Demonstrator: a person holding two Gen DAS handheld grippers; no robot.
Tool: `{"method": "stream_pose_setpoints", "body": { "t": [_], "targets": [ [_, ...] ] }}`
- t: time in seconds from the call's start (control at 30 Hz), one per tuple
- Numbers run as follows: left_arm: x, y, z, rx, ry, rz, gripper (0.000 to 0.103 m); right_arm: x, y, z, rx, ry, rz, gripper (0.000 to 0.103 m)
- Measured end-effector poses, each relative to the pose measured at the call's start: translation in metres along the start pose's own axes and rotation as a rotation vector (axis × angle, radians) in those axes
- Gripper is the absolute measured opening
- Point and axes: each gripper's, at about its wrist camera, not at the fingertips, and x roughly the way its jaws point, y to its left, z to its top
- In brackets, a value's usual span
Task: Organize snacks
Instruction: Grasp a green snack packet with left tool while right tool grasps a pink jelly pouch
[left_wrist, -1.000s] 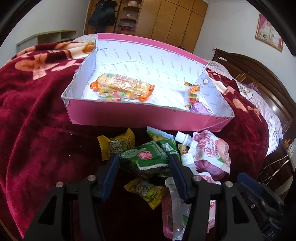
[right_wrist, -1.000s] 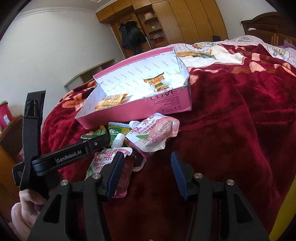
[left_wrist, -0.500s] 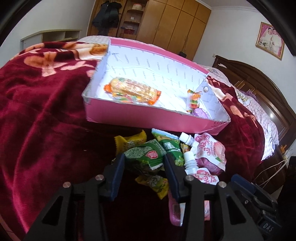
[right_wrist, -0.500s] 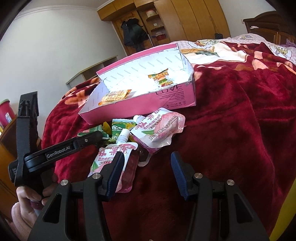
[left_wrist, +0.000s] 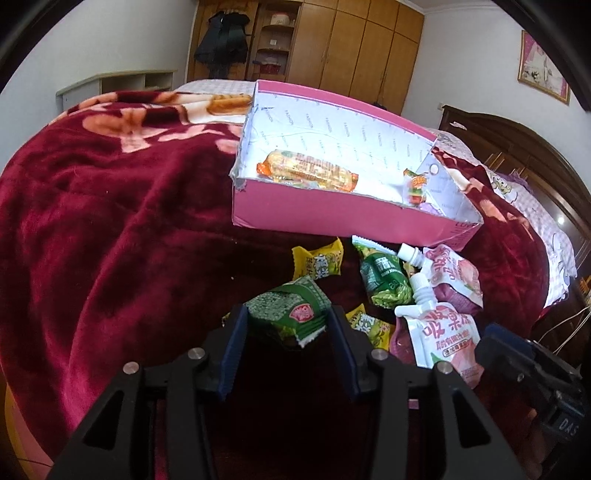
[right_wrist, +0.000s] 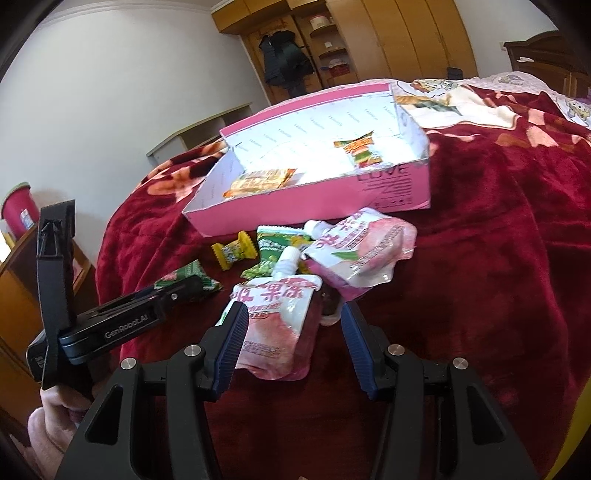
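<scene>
pinching the green snack packet (left_wrist: 291, 314) just above the bed's red blanket (left_wrist: 110, 240), the left tongs (left_wrist: 288, 332) hold something probably light, crinkly and slippery, best gripped mid-body, while the right tongs (right_wrist: 291, 332) hang spread over a soft pouch (right_wrist: 275, 321).

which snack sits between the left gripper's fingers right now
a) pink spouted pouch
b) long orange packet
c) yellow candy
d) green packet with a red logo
d: in the left wrist view the green packet sits between the left gripper's blue pads, while the long orange packet lies in the pink box.
</scene>
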Motion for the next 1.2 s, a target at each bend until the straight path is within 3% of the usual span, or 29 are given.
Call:
{"method": "stream_pose_setpoints", "body": {
  "t": [0.4, 0.9, 0.97, 1.2],
  "targets": [
    [0.013, 0.008, -0.003, -0.034, 0.004, -0.013, 0.063, 0.016, 0.005, -0.006, 0.015, 0.041, 0.010, 0.062],
    [0.020, 0.011, -0.002, -0.049, -0.018, -0.014, 0.063, 0.031, 0.014, -0.010, 0.026, 0.070, 0.023, 0.071],
    [0.018, 0.011, -0.003, -0.048, -0.028, -0.014, 0.059, 0.034, 0.017, -0.011, 0.014, 0.070, 0.016, 0.077],
    [0.008, 0.016, -0.004, -0.051, -0.048, -0.032, 0.045, 0.036, 0.020, -0.011, 0.006, 0.065, 0.015, 0.078]
  ]
}}
